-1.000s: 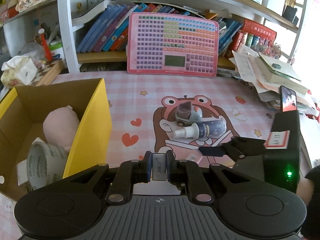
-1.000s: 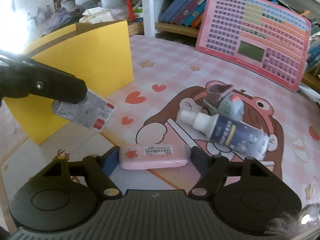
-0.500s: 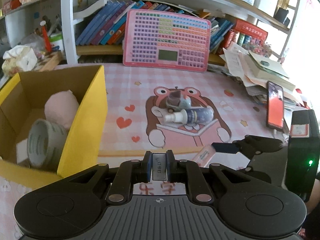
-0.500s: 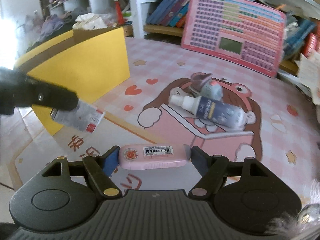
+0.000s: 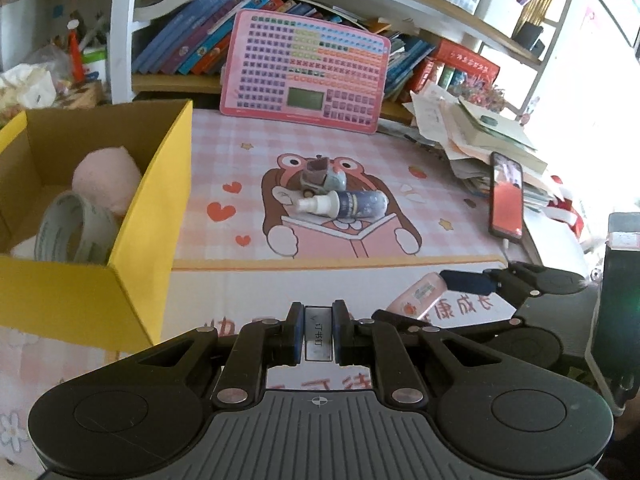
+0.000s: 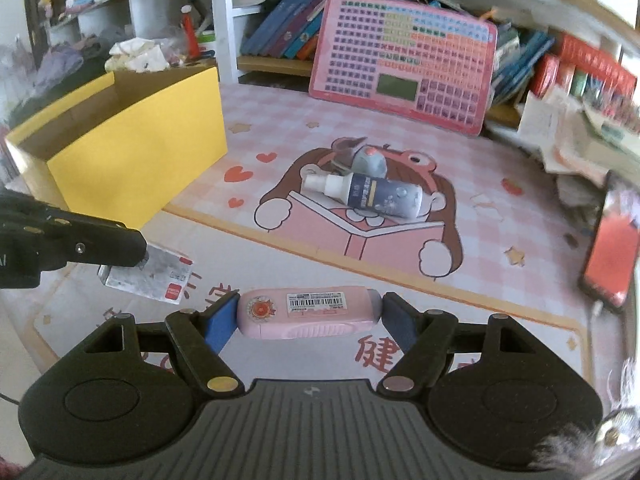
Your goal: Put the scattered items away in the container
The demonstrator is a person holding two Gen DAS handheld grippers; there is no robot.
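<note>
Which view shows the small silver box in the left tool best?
The right wrist view: it shows the small silver box side-on, with its broad printed face and red label, sticking out of the left tool. The left wrist view shows only its narrow end pinched between the pads.

I counted one yellow box (image 5: pixel 152 240) | two things in it: one tape roll (image 5: pixel 72 228), one pink plush (image 5: pixel 106 180) | on the mat: one spray bottle (image 6: pixel 372 196), one toy car (image 6: pixel 366 160) | held: one pink case (image 6: pixel 308 312), one staple box (image 5: pixel 318 338) | one phone (image 5: pixel 507 196)
</note>
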